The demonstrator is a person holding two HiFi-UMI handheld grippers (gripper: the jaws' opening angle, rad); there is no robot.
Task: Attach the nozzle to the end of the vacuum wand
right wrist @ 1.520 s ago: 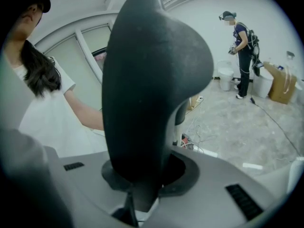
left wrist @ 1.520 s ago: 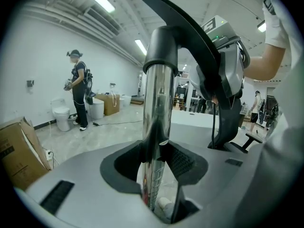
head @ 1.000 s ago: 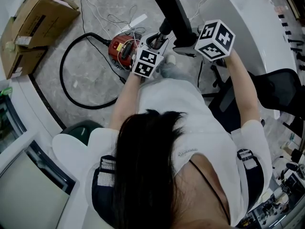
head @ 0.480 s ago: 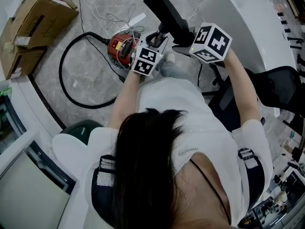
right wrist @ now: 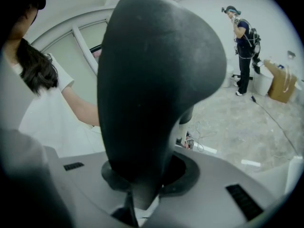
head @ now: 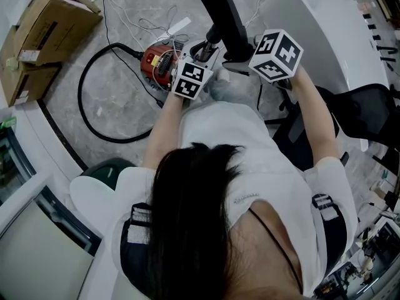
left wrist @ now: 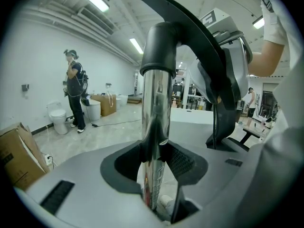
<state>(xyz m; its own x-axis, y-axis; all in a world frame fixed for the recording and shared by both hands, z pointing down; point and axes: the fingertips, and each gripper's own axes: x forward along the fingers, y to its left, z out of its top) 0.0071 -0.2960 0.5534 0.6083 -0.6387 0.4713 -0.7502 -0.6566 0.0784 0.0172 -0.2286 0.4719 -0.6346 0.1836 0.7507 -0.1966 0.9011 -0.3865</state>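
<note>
The black nozzle (head: 225,20) stands in front of the person, its collar (left wrist: 161,46) sitting over the top end of the chrome wand (left wrist: 154,127). My left gripper (left wrist: 154,175) is shut on the wand, whose tube passes upright between the pads. In the head view the left gripper (head: 203,55) is just left of the wand (head: 211,42). My right gripper (right wrist: 137,184) is shut on the nozzle (right wrist: 152,80), which fills its view. From above, the right gripper (head: 240,52) holds the nozzle from the right.
On the floor ahead lie the red vacuum body (head: 161,62), a looping black hose (head: 87,105) and a cardboard box (head: 44,30). A white table (head: 337,36) and a black chair (head: 362,111) are on the right. A person (left wrist: 73,89) stands far off.
The nozzle's far end swung slightly left and came back. The right gripper's cube shifted a little toward the wand. The left gripper stayed put.
</note>
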